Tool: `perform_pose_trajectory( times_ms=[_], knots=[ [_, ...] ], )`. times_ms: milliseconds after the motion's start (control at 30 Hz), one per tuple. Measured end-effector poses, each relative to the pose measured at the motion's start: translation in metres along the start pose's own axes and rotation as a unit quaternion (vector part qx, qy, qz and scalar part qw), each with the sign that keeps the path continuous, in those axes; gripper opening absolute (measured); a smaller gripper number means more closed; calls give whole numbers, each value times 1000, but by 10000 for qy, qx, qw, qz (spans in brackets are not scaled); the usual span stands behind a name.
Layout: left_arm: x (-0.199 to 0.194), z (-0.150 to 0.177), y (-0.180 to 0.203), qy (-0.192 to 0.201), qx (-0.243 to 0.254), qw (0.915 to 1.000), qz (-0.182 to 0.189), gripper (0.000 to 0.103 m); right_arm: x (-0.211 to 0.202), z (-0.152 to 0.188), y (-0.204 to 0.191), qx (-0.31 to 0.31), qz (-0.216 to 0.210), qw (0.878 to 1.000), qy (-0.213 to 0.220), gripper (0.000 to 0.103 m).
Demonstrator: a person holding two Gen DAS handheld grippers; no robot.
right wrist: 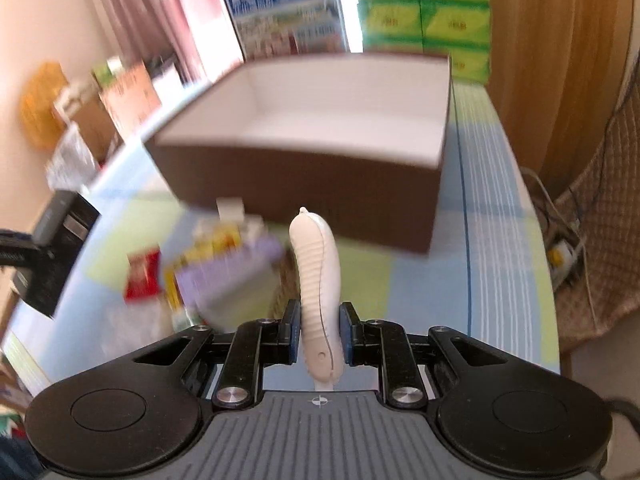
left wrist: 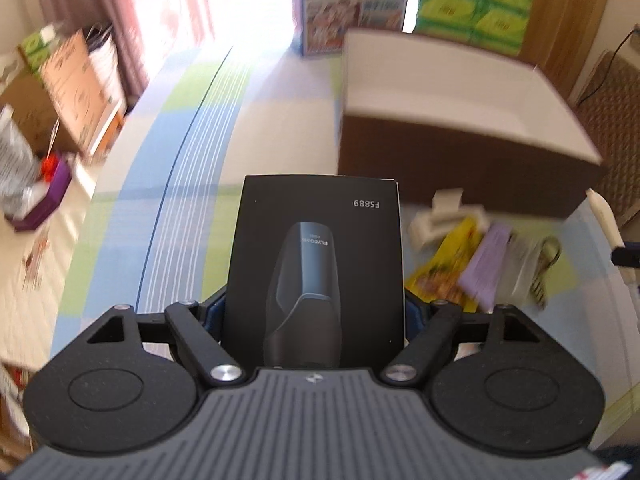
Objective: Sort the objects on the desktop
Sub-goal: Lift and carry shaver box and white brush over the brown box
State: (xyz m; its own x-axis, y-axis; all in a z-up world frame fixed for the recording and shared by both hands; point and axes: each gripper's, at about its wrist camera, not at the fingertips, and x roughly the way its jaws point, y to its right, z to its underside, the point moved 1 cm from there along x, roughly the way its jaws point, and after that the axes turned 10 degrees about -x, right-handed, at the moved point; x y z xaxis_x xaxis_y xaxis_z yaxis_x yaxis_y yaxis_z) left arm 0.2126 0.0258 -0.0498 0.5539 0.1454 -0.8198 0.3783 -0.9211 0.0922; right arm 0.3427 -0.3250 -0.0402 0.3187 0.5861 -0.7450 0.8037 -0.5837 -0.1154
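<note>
My left gripper (left wrist: 316, 312) is shut on a black shaver box (left wrist: 316, 252) marked FS889, held above the tablecloth. The same black box (right wrist: 52, 248) shows at the left edge of the right wrist view. My right gripper (right wrist: 319, 334) is shut on a white ribbed handle-shaped tool (right wrist: 318, 276), which points up toward the brown box. That white tool (left wrist: 606, 220) also appears at the right edge of the left wrist view. A brown open box (left wrist: 460, 120) with a white inside stands ahead on the table; in the right wrist view the brown box (right wrist: 304, 184) looks empty.
A blurred pile of small items (left wrist: 480, 256) lies in front of the brown box: yellow packet, purple packet, white pieces; the pile (right wrist: 208, 264) includes a red packet. Green tissue packs (right wrist: 424, 16) and a printed carton (left wrist: 352, 4) stand behind. Cardboard boxes (left wrist: 60, 88) sit on the floor left.
</note>
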Motion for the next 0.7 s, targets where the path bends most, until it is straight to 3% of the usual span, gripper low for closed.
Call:
perform_pose_trajectory(
  times_ms=[200, 400, 700],
  knots=[
    [1, -55, 28, 348, 187, 9983, 435, 77, -2, -65, 13, 26, -209, 9979, 605, 17],
    [13, -117, 66, 568, 413, 9949, 722, 77, 5, -133, 27, 3, -1, 9941, 1084, 17],
    [70, -176, 114, 431, 731, 9947, 585, 77, 54, -187, 45, 96, 398, 9944, 977, 17]
  ],
)
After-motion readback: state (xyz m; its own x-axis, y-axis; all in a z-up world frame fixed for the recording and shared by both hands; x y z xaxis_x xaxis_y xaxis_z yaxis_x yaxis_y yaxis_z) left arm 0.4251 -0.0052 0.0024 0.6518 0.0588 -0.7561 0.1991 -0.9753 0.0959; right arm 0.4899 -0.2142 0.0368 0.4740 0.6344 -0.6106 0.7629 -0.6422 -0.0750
